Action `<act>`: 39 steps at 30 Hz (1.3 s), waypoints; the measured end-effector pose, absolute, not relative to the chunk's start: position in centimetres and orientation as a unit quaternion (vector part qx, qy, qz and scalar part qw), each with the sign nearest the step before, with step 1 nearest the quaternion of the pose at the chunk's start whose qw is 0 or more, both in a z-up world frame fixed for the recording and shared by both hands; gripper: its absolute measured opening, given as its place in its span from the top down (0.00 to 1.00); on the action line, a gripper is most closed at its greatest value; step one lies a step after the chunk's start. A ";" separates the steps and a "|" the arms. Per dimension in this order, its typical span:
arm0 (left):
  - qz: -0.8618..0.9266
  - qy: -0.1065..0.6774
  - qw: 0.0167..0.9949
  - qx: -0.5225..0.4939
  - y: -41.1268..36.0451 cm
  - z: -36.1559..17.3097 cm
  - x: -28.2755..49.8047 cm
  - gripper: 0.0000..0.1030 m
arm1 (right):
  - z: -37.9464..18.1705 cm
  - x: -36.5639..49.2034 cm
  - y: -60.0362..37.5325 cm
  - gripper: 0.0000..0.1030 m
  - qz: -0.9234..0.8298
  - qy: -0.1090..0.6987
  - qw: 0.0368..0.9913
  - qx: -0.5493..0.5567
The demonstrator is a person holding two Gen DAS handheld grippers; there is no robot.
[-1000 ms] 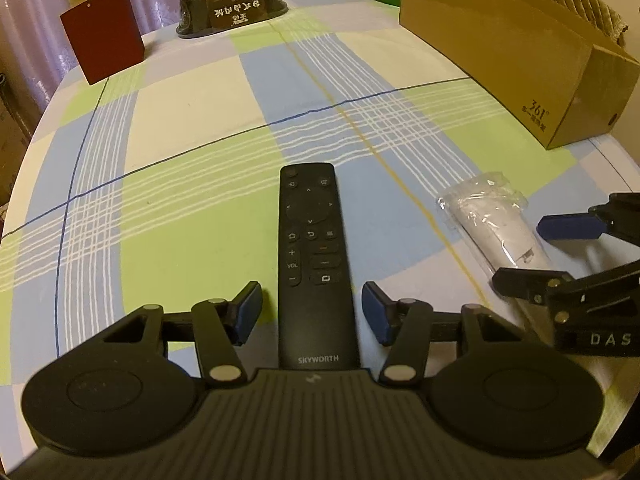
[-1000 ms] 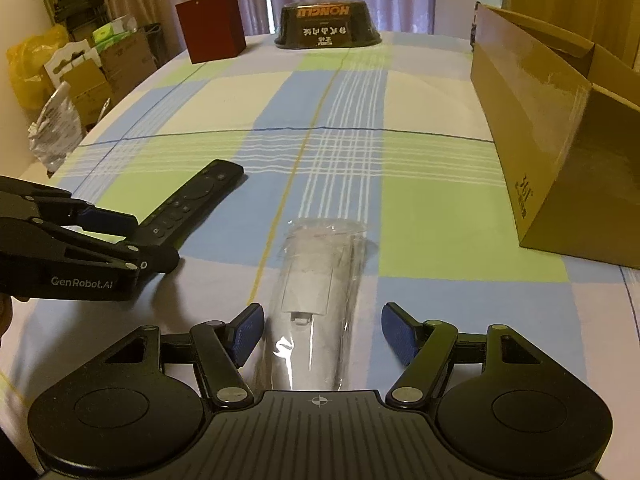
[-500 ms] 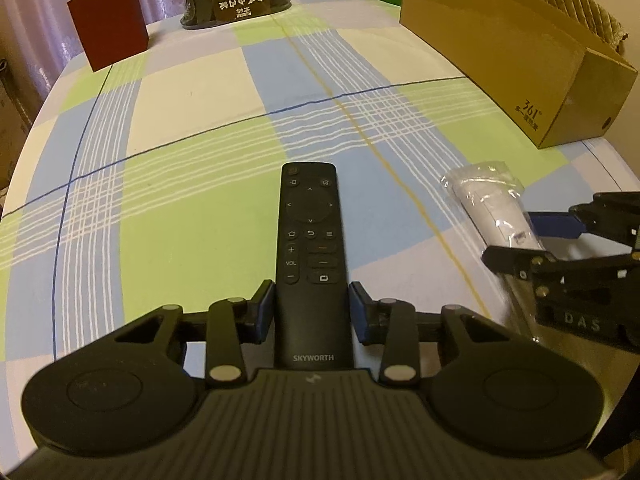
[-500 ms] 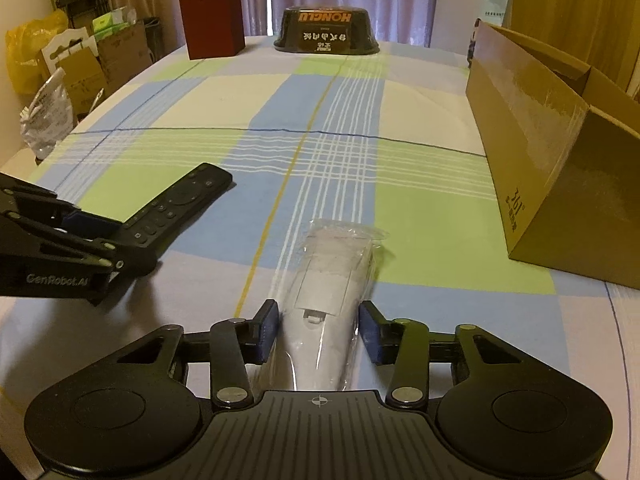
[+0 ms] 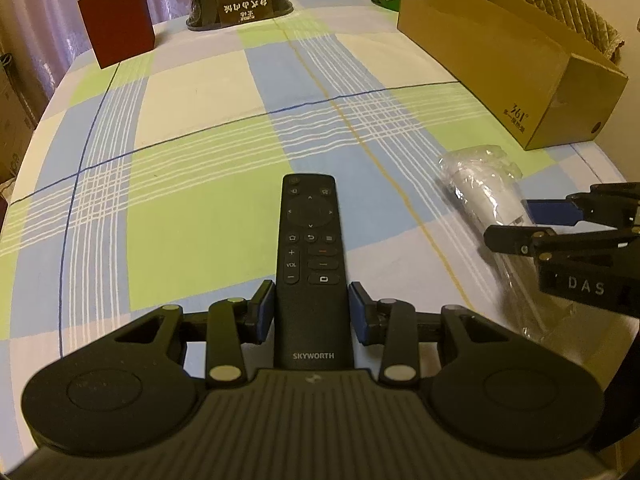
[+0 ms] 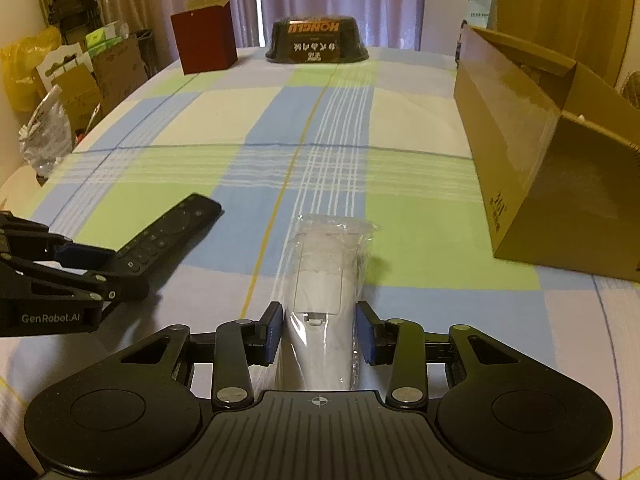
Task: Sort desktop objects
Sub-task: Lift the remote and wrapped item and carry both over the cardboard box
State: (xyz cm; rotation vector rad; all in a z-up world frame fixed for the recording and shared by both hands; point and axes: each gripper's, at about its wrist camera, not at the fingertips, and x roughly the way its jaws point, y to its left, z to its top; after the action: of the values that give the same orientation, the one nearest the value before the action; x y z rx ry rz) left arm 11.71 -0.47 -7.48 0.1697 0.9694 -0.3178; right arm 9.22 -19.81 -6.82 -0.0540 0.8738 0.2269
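Remotes, two of them, both near the front edge of the counter (image 5: pixel 192 92), each with a gripper closed onto it. Black remote (image 5: pixel 312 248) lies flat, buttons up, pointing away; left gripper (image 5: pixel 311 312) pinches its lower body, blue pads pressed on both long sides just below the button block. White remote in clear plastic wrap (image 6: pixel 322 292) lies parallel just to the right; right gripper (image 6: pixel 320 326) pinches it across the battery-cover end, pads pushing into the film.

Risks, judged:
- Wrap is slick and loose, so the pads may hold film rather than the body, and the white remote could slide or twist out on a lift.
- Both grips sit at the near end of long items, so the far ends may droop and pivot in the pads.
- Smooth black sides under narrow pads; a quick swing could let it slip.
- Grippers work side by side and could knock each other if they cross.
- Cloth might drag or bunch if an item is slid rather than lifted.

Cardboard box (image 6: pixel 532 160), open top, stands far right, likely the drop point; its tall near wall could catch a low-carried item.

Text: "SKYWORTH" and "VOL" on black remote; "GenRobot.AI" on left gripper, "DAS" on right; "361°" on box; "HONGLU" upside down on dark packet (image 5: pixel 240 0) at far end, beside red box (image 5: pixel 116 40).
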 end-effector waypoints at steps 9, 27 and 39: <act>-0.157 0.451 0.875 0.085 -0.9 -5.7 11.6 0.67 | -4.8 9.0 -20.4 0.64 0.105 0.408 0.907 -0.018; -0.171 0.439 0.878 0.084 -1.9 -3.6 11.6 0.68 | -3.2 8.7 -21.5 0.64 0.101 0.397 0.912 -0.004; -0.192 0.419 0.883 0.091 -4.2 -1.0 13.1 0.68 | 0.4 9.8 -23.7 0.64 0.088 0.364 0.927 0.001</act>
State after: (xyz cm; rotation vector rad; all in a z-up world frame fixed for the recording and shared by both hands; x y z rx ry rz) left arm 13.10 -4.23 -1.00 0.1897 0.8731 -0.4008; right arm 9.84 -23.67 0.37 0.0014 0.7461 0.1806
